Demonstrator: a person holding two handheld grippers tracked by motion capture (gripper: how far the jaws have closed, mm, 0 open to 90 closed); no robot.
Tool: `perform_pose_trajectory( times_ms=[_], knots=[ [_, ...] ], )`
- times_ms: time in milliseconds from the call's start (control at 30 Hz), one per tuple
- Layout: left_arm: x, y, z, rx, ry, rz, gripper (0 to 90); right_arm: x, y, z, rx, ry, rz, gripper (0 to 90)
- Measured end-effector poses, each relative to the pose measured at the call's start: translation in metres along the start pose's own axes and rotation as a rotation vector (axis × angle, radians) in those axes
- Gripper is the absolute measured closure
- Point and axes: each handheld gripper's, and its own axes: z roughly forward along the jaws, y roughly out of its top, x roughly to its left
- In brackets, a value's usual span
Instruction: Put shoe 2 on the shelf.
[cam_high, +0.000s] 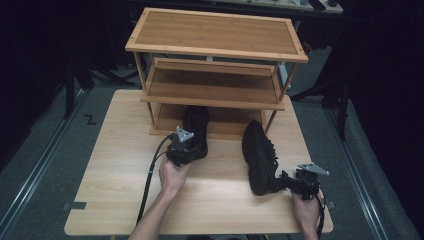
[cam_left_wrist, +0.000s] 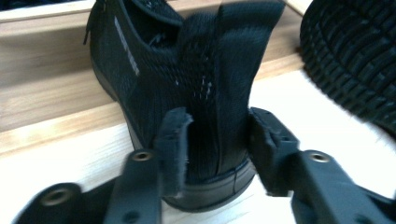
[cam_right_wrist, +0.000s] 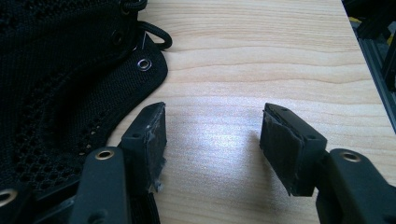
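1. Closing on the heel of the left shoe (cam_left_wrist: 196, 93) is what I read in the left gripper (cam_high: 186, 148): in the left gripper view its fingers (cam_left_wrist: 173, 144) stand on either side of the heel counter, half open, the pads at or just off the black mesh. I cannot tell whether they press yet.
2. That shoe sits with its toe under the bottom shelf of the bamboo shoe rack (cam_high: 215, 47) and its heel out on the counter (cam_high: 120, 165). Its long axis runs from my hand straight toward the rack, so the heel faces the fingers end-on.
3. The coming move turns on that line: as I judge it, a push along the shoe's own axis would slide it fully onto the bottom shelf, with no turning needed.
4. The right shoe (cam_high: 260, 155) lies well apart on the counter, toe toward the rack and angled a little, heel beside the right gripper (cam_high: 292, 184).
5. In the right gripper view those fingers (cam_right_wrist: 152, 135) stand wide open over bare wood, holding nothing; the shoe's mesh collar lies just to their left, touching the left finger's side.
6. The left hand (cam_high: 172, 175) is nearer the rack, so it should lead.
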Motion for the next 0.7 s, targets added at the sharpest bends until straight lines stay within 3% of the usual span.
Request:
perform_pose_trajectory(
  times_ms=[233,700],
  knots=[
    [0.001,0.006,0.005,0.017,0.002,-0.006,71.5,0.000,0.000,0.000,0.000,0.000,0.000,41.0],
    [0.015,0.019,0.015,0.018,0.035,-0.016,74.4,0.000,0.000,0.000,-0.001,0.001,-0.001,41.0]
  ],
)
